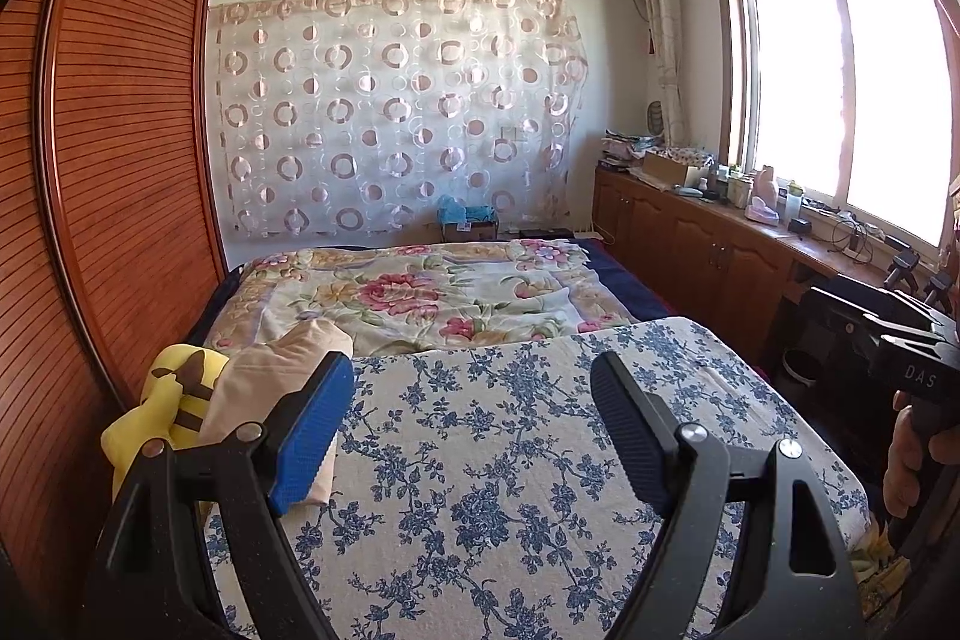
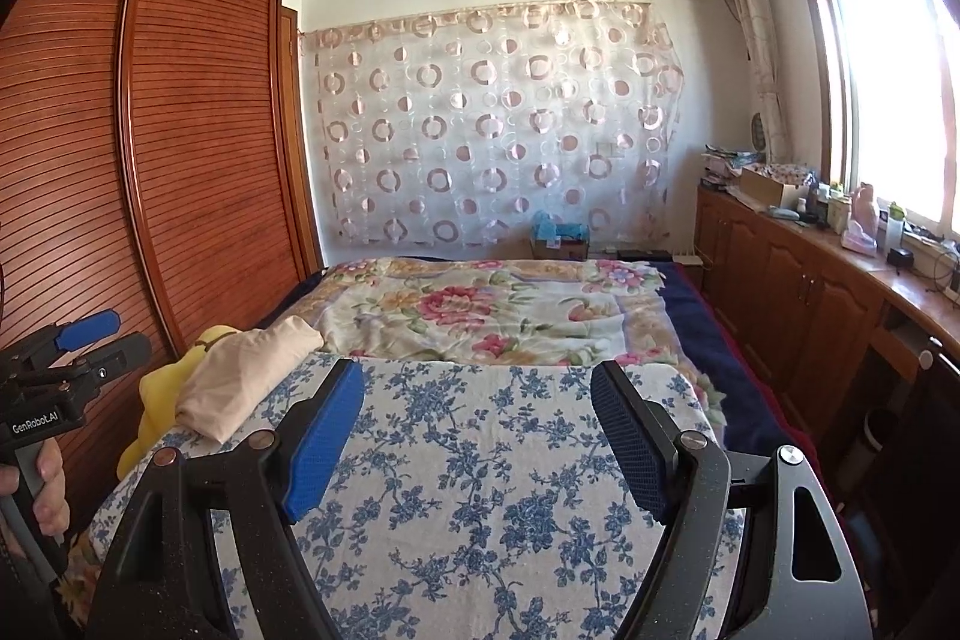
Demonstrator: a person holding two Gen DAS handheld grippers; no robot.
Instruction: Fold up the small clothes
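A beige small garment (image 1: 270, 382) lies bunched at the left edge of the blue-flowered cloth (image 1: 510, 460), partly on a yellow plush (image 1: 174, 400). It also shows in the right wrist view (image 2: 246, 376), beside the plush (image 2: 162, 388), on the same cloth (image 2: 480, 460). My left gripper (image 1: 474, 382) is open and empty above the cloth, its blue finger just in front of the garment. My right gripper (image 2: 477, 388) is open and empty above the cloth's middle. Each gripper shows at the edge of the other's view, the right (image 1: 912, 370) and the left (image 2: 90, 340).
A pink-flowered quilt (image 1: 432, 292) covers the far bed. A slatted wooden wardrobe (image 1: 120, 160) stands close on the left. A low cabinet (image 1: 690, 232) with clutter runs under the window on the right. A circle-patterned curtain (image 1: 390, 112) hangs behind.
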